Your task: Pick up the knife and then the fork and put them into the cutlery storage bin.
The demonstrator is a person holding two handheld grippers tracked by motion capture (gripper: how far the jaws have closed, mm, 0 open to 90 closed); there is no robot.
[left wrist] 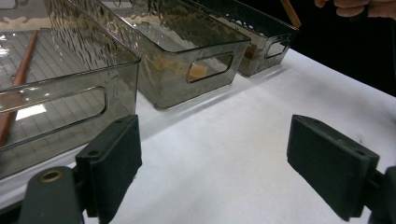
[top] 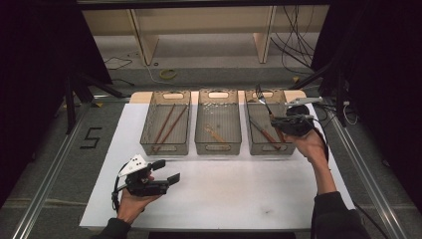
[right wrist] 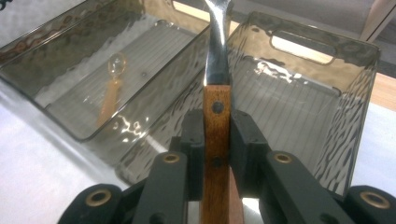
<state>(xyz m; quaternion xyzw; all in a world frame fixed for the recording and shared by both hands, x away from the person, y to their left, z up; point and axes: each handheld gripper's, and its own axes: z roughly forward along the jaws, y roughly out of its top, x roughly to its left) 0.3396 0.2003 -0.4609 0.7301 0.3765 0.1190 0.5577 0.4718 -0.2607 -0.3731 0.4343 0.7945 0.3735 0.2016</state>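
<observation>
My right gripper (top: 277, 122) is shut on the wooden handle of a fork (top: 263, 103) and holds it over the right bin (top: 271, 149), tines pointing up and away. In the right gripper view both pads clamp the brown riveted handle of the fork (right wrist: 217, 116), the gripper (right wrist: 217, 137) facing the right bin's wall (right wrist: 299, 107). Another wooden-handled utensil (top: 266, 134) lies inside that bin. My left gripper (top: 166, 171) hangs open near the table's front left, nothing between its pads (left wrist: 114, 158). It faces the row of bins.
Three smoky translucent bins stand in a row at the back of the white mat (top: 224, 194). The left bin (top: 165, 149) holds two brown chopsticks (top: 166, 127). A small spoon (top: 215, 133) lies in the middle bin (top: 218, 148). Dark rails flank the table.
</observation>
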